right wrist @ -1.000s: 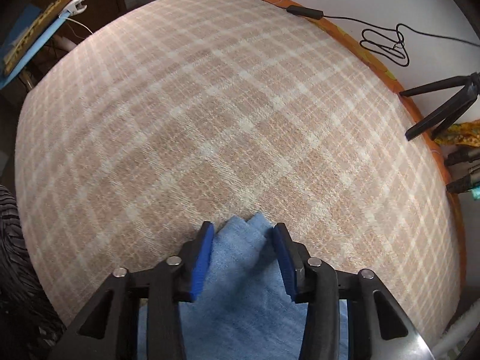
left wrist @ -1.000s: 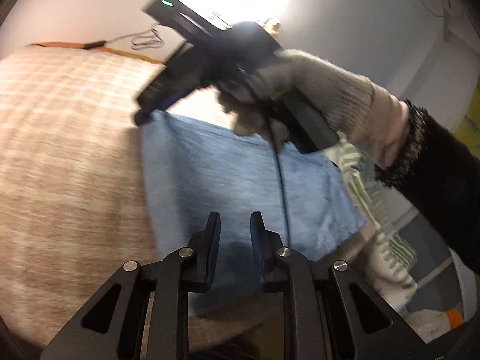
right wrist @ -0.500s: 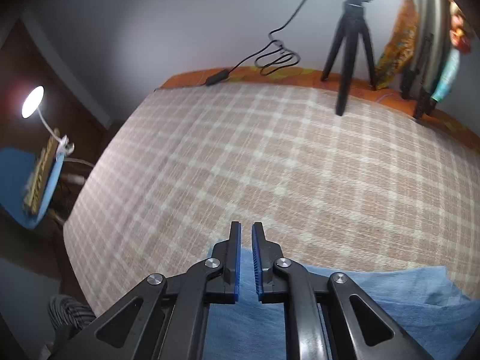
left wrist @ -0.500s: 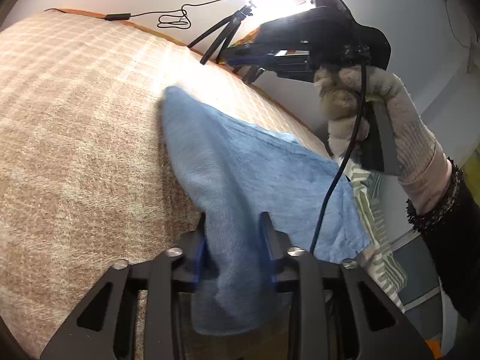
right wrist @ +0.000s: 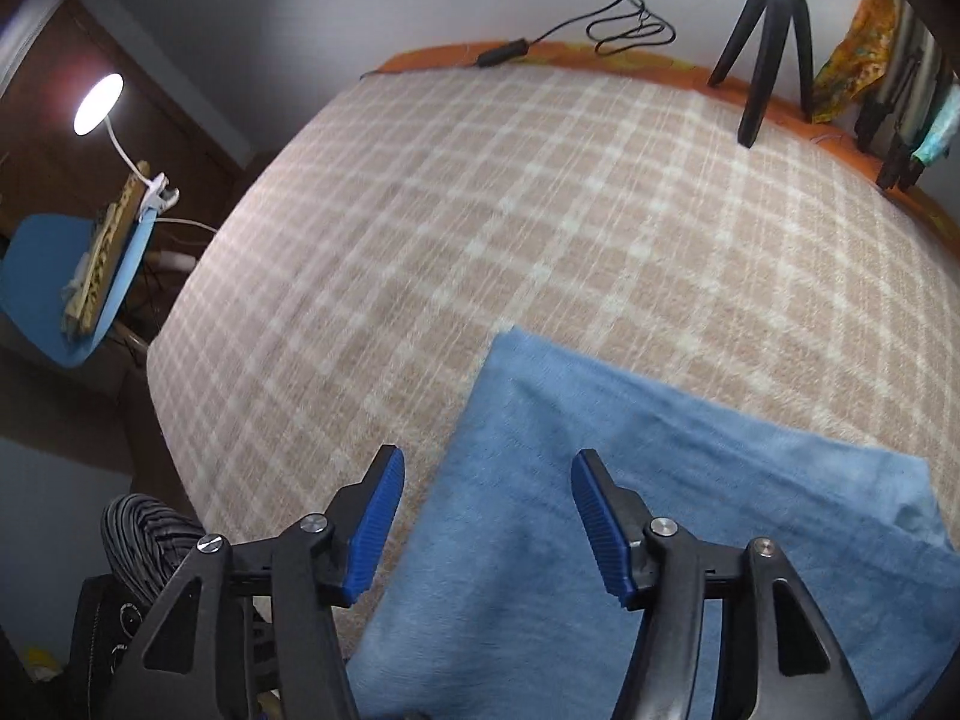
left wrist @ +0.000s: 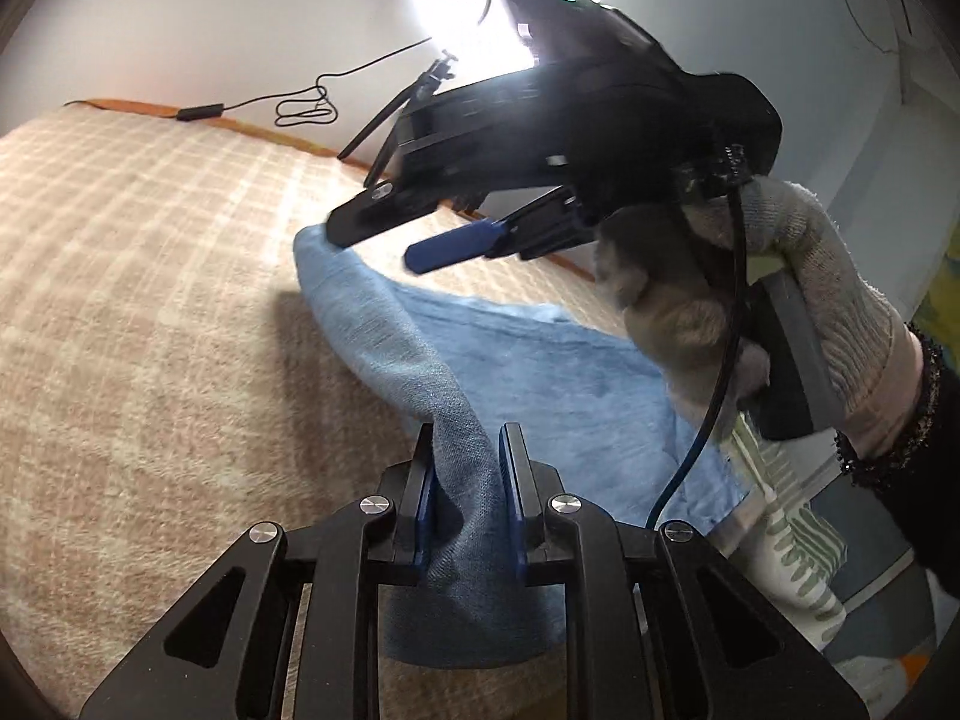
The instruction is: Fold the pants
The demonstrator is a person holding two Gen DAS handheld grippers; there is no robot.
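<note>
Pants (left wrist: 540,372) lie on the checked bed blanket (left wrist: 150,300). Left tongs (left wrist: 465,450) are closing, pinching a raised fold of them; right tongs (right wrist: 486,480) are opening wide above the cloth, holding nothing.

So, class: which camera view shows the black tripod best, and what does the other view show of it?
The right wrist view: the tripod stands in clear sight on the bed's far edge, legs spread. In the left wrist view, only blurred legs show beside the right gripper, glare hiding the top.

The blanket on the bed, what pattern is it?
Tan and cream checks on the blanket, clearest from the right wrist.
</note>
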